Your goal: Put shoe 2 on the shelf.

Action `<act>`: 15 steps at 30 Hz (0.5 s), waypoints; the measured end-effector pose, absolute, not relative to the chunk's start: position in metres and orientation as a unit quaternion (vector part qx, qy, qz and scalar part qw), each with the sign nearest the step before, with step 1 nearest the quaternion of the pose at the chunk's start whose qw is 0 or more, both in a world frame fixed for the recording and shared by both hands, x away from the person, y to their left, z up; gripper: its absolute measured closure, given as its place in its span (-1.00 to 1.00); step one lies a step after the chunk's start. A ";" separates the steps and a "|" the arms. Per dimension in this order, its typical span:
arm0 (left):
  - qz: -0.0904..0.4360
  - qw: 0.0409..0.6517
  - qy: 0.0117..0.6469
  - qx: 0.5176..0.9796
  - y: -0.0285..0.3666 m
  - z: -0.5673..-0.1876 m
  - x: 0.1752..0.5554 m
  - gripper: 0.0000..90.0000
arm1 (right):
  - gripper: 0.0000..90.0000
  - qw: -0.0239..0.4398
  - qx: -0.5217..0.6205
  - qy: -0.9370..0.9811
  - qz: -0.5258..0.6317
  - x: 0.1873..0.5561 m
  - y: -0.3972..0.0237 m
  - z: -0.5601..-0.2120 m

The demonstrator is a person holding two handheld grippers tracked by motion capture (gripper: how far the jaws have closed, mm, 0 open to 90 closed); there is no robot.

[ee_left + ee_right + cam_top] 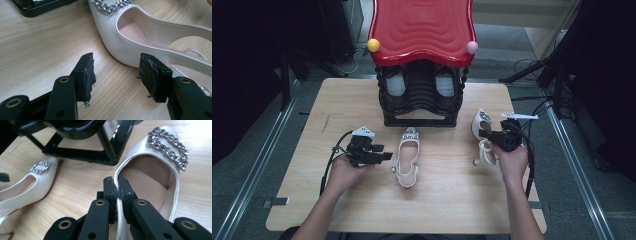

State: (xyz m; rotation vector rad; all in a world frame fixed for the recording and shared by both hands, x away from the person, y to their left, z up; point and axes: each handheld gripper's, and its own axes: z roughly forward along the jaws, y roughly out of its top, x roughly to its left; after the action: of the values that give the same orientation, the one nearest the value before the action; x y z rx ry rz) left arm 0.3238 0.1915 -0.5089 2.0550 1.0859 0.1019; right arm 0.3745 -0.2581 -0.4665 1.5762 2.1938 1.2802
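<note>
Two white heeled shoes with rhinestone buckles are on the wooden table. One shoe (407,157) (140,32) (30,182) lies flat in the middle, toe pointing toward the rack. My left gripper (386,156) (116,75) stands open just to its left, jaws spread beside the shoe's side without touching it. The other shoe (482,131) (155,170) is at the right. My right gripper (484,134) (117,188) is shut on that shoe's side rim, one pad inside and one outside the edge.
A black shoe rack (421,97) with a red wavy top (422,27) stands at the table's far middle, with dark shoes on its shelf. Its base (82,152) lies just beyond both white shoes. Cables trail from both grippers. Bare wood (412,210) spreads along the near edge.
</note>
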 end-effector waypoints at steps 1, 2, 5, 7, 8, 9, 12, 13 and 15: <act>0.041 0.396 0.427 0.812 0.191 -0.509 0.324 0.02 | 0.97 0.075 0.523 0.734 0.427 0.372 -0.256 -0.467; 0.041 0.398 0.426 0.812 0.190 -0.509 0.324 0.02 | 0.97 0.073 0.521 0.735 0.427 0.370 -0.254 -0.467; 0.041 0.397 0.424 0.813 0.189 -0.508 0.325 0.02 | 0.97 0.070 0.512 0.741 0.428 0.366 -0.246 -0.466; 0.042 0.397 0.424 0.813 0.188 -0.509 0.324 0.04 | 0.97 0.068 0.507 0.746 0.427 0.363 -0.240 -0.467; 0.042 0.397 0.421 0.814 0.188 -0.509 0.324 0.05 | 0.97 0.066 0.504 0.749 0.426 0.362 -0.236 -0.467; 0.042 0.397 0.420 0.815 0.187 -0.509 0.325 0.05 | 0.97 0.065 0.500 0.752 0.424 0.361 -0.233 -0.468; 0.043 0.397 0.417 0.816 0.186 -0.509 0.324 0.06 | 0.97 0.051 0.496 0.755 0.425 0.358 -0.224 -0.471; 0.043 0.399 0.418 0.815 0.186 -0.509 0.324 0.07 | 0.97 0.048 0.493 0.757 0.426 0.358 -0.222 -0.472; 0.044 0.401 0.417 0.814 0.186 -0.509 0.324 0.07 | 0.97 0.043 0.487 0.763 0.423 0.356 -0.215 -0.473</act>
State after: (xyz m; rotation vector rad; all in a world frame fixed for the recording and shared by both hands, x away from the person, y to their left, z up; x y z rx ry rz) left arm 0.3238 0.1861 -0.5086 2.0583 1.0552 0.1111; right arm 0.3560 -0.2152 -0.4727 1.4900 2.3318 1.2938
